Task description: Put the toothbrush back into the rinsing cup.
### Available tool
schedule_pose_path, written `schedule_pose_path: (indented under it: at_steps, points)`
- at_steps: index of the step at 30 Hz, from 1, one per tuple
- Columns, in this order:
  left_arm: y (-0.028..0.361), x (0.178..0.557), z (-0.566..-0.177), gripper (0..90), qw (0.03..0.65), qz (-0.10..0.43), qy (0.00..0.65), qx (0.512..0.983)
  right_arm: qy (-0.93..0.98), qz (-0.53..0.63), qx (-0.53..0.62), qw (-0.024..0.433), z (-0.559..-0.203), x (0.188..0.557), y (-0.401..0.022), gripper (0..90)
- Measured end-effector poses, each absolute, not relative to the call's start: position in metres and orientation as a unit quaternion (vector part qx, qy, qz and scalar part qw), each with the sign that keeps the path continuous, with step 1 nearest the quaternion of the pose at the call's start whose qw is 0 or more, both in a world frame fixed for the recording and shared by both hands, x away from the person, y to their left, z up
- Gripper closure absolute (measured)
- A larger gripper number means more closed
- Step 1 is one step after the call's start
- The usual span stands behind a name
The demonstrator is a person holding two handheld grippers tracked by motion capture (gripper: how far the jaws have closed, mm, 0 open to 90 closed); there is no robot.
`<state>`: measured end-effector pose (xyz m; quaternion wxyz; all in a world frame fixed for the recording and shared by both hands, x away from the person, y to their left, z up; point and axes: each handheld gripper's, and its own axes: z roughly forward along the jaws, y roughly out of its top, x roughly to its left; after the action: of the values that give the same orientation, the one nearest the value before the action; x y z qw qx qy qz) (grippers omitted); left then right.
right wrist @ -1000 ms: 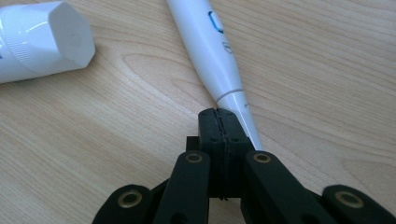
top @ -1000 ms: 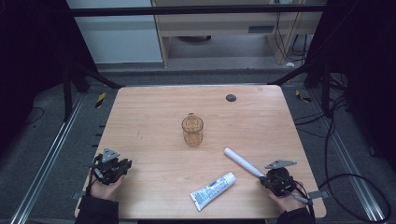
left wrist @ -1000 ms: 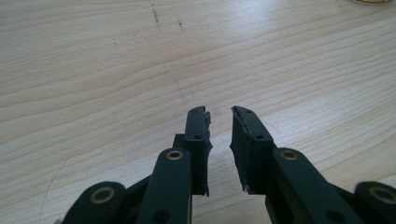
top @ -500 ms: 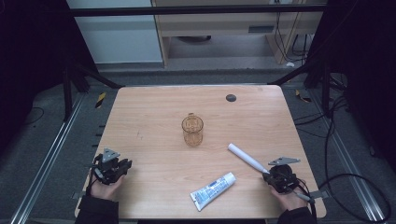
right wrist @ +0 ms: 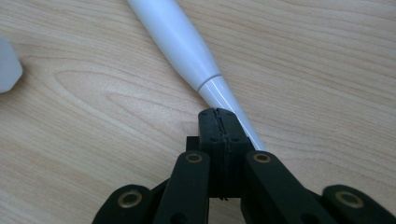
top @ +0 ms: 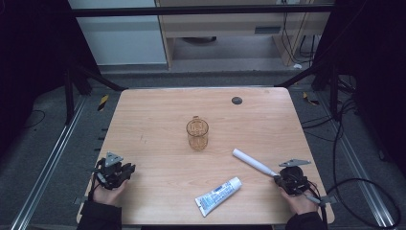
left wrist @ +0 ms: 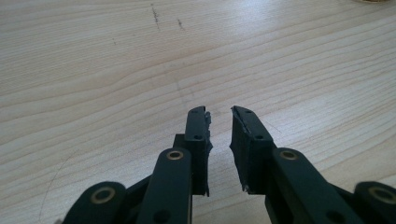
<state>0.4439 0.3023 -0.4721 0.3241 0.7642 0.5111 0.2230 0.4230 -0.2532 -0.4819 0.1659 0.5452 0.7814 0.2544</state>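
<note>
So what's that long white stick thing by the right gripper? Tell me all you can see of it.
The white stick looks like smooth, glossy plastic, perhaps a toothbrush handle: a thick rounded body that narrows past a thin grey ring into a slim neck. It lies slantwise near the wooden table's right front corner, thick end towards the amber glass mug. The right gripper is shut, with the neck running in beside or under its closed tips; what lies beyond is hidden. The toothpaste tube lies close, apart.

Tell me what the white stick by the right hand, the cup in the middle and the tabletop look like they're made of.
White stick: probably glossy plastic; smooth, with soft highlights and a seam ring. It may be a toothbrush handle; that is uncertain.
Cup: clear amber glass or plastic; the table shows through it, and which of the two is uncertain.
Tabletop: light wood or wood-look laminate, matte, with visible grain lines.
</note>
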Motion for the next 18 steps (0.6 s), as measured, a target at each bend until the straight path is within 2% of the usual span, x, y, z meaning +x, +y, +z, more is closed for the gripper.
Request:
schedule_pose_path:
  at_steps: [18]
  points:
    - [0.302, 0.444, -0.473, 75.8, 0.322, 0.224, 0.511, 0.765, 0.768, 0.257, 0.557, 0.183, -0.484, 0.444, -0.259, 90.0]
